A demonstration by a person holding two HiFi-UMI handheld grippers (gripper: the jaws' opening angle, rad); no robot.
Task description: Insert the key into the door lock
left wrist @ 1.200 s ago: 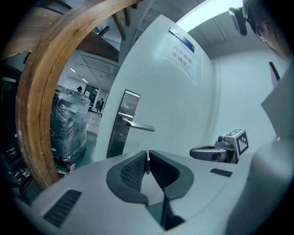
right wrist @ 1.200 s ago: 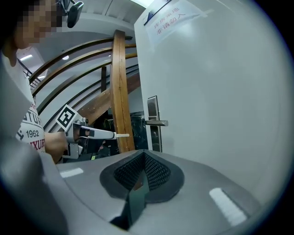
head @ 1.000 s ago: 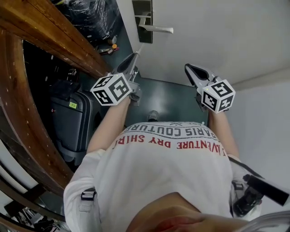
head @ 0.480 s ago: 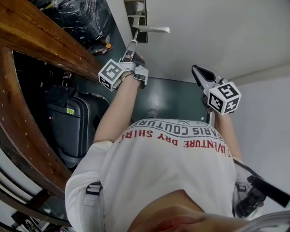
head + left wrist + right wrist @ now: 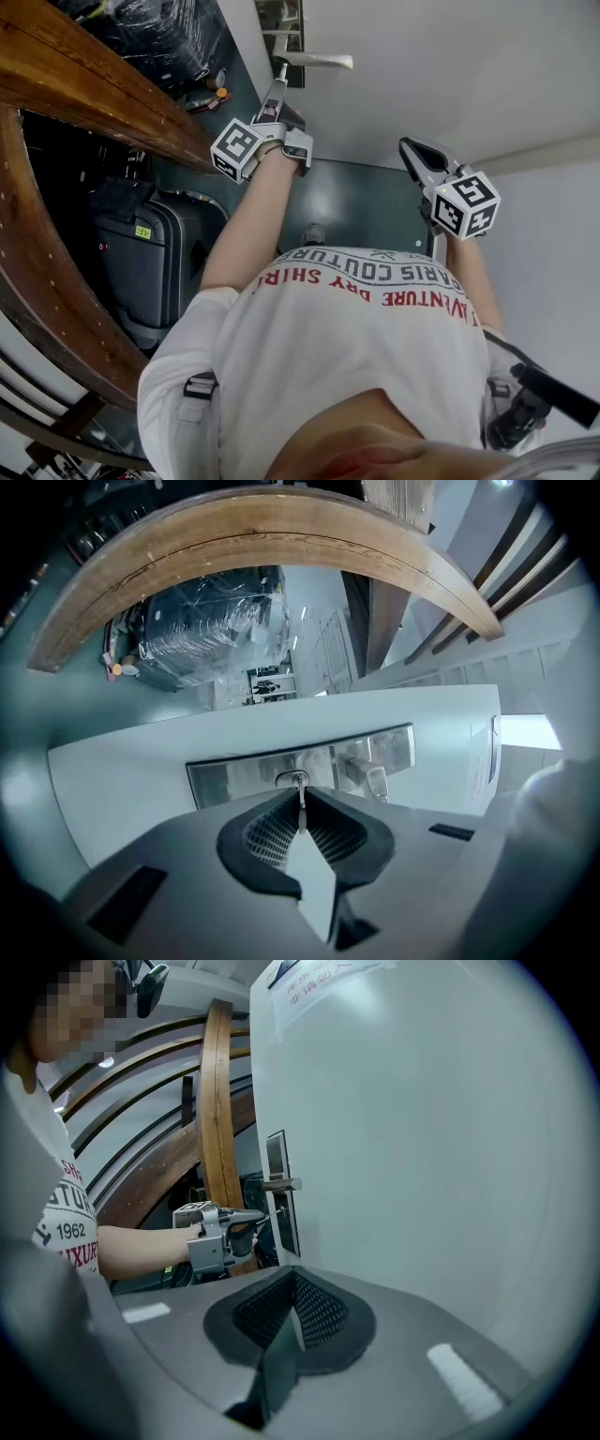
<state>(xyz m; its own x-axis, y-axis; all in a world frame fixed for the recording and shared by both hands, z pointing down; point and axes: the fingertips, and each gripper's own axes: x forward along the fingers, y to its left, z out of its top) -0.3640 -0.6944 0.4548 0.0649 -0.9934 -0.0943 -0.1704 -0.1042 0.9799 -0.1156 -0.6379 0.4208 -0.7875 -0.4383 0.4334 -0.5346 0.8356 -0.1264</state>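
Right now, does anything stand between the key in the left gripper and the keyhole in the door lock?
Nothing visible does. The key, clamped in the left gripper, meets the keyhole in the metal lock plate; the door handle sits to one side of it, clear of the path.

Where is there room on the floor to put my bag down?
The green floor in front of the door, right of the suitcase, is bare. Left is crowded: suitcase, wooden beam, wrapped bundle.
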